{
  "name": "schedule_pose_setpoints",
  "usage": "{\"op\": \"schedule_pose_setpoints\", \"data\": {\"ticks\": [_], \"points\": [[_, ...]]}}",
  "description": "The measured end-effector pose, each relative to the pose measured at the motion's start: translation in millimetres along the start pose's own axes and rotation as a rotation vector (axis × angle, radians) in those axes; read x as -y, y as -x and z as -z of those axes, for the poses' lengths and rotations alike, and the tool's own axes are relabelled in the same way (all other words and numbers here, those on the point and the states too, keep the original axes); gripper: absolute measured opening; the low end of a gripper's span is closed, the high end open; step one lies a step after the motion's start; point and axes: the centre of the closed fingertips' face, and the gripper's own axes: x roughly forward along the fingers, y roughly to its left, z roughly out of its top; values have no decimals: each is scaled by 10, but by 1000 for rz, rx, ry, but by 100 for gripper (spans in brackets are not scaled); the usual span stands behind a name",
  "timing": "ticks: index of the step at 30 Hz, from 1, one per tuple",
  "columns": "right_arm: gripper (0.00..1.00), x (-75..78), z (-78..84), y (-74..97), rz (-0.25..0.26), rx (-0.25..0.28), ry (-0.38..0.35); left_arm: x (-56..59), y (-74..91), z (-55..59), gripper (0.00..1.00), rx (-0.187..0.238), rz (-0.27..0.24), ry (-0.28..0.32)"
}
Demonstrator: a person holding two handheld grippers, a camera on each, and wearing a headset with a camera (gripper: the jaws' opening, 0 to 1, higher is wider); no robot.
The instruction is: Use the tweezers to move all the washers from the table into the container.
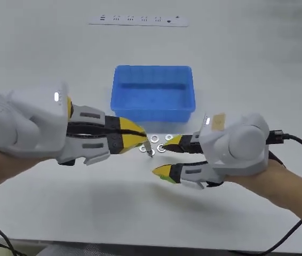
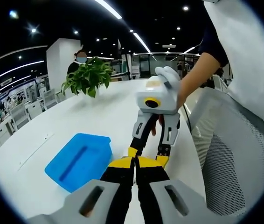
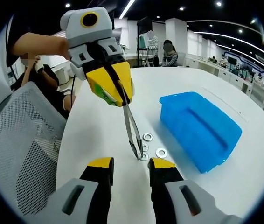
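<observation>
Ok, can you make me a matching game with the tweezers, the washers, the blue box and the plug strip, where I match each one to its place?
Things:
1 tweezers
2 washers
3 box
4 plug strip

Places:
A at the far edge of the table
B lying flat, just in front of the box
C pinched in the left gripper
D between the washers and the plug strip

Pairs: 1-C, 2-B, 3-D, 4-A
</observation>
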Motion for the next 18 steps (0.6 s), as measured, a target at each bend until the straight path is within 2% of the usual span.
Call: {"op": "schedule_pose_setpoints", "data": {"ticks": [3, 5, 7, 15, 18], "points": [[31, -2, -62, -36, -6, 9, 7, 12, -30, -16, 4, 7, 8, 6], [30, -1, -136, -62, -8, 34, 6, 17, -40, -23, 4, 2, 14, -1], [30, 5, -153, -79, -11, 35, 12, 15, -31, -16, 4, -5, 20, -5], [20, 8, -151, -136, -57, 11, 76, 16, -31, -8, 4, -19, 41, -9], [18, 12, -109, -136, -75, -24, 101, 30, -49, -16, 4, -25, 49, -18]]}}
